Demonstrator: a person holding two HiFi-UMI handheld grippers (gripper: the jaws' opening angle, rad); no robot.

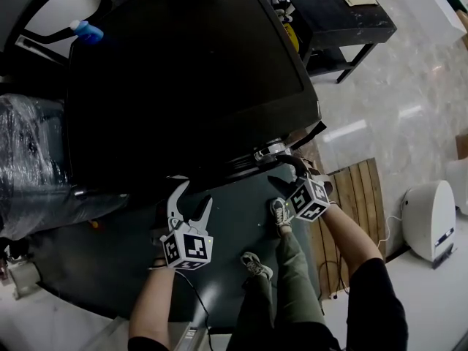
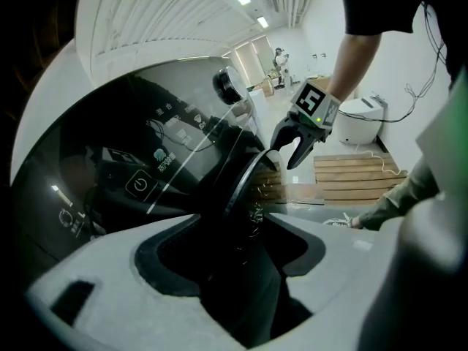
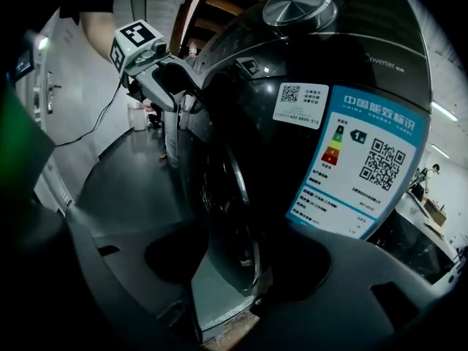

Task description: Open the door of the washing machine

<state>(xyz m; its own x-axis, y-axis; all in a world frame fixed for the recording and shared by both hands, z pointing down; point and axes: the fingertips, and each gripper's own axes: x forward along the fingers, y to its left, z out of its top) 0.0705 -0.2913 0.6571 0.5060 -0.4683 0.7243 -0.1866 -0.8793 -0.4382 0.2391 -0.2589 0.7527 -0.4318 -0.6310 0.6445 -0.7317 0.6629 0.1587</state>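
The right gripper (image 3: 232,269) held its dark jaws wide apart, with the chrome-ringed edge of the washing machine door (image 3: 238,189) showing in the gap, not clamped. The left gripper (image 1: 196,194) was spread just as wide and gripped nothing, and it faced the same door rim from the opposite side. Both forearms reached forward and down at the front of the black washing machine (image 1: 183,72). Its blue energy label (image 3: 358,159) read "中国能效标识". A white QR sticker (image 3: 300,102) sat beside it, under a round knob (image 3: 296,6) and the word "Inverter".
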